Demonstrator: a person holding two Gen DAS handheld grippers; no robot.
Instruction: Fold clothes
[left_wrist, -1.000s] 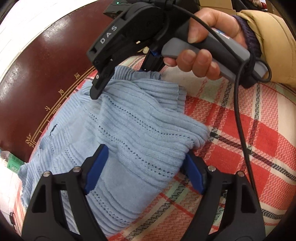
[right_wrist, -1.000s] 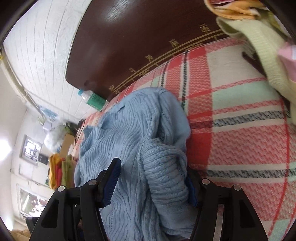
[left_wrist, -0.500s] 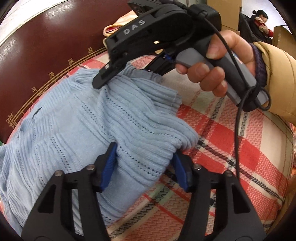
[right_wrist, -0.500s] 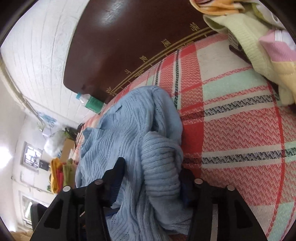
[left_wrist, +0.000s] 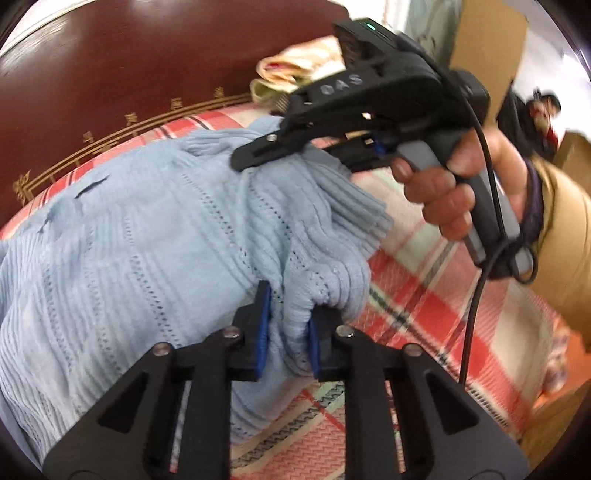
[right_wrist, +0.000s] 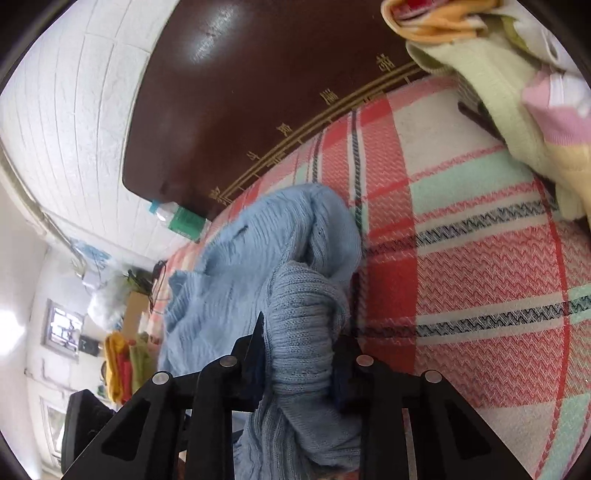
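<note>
Nearest the left wrist camera, the left claw (left_wrist: 286, 332) is closing, its blue pads already pinching a bunched fold of the light blue knitted sweater (left_wrist: 140, 251). Nearest the right wrist camera, the right claw (right_wrist: 299, 354) is likewise closing, with a thick ribbed roll of the same sweater (right_wrist: 258, 258) squeezed between its pads.

The sweater lies crumpled on a bed covered by a red, white and mint plaid blanket (right_wrist: 461, 258). From the left view, most of the garment spreads to the left of the left claw, while its ribbed hem edge hangs to the right, over the blanket (left_wrist: 424, 295).

Beyond the sweater in that view, the right claw reaches onto the garment's far edge, held by a person's hand (left_wrist: 443, 195) in a tan sleeve, with a black cable trailing down from the handle.

Farther back, just past the sweater, stands a dark brown headboard (right_wrist: 258, 92) with gold trim. To the right of the sweater, at the blanket's far corner, lies a heap of pale yellow, pink and orange clothes (right_wrist: 517, 92). Behind the headboard is a white tiled wall (right_wrist: 74, 110).
</note>
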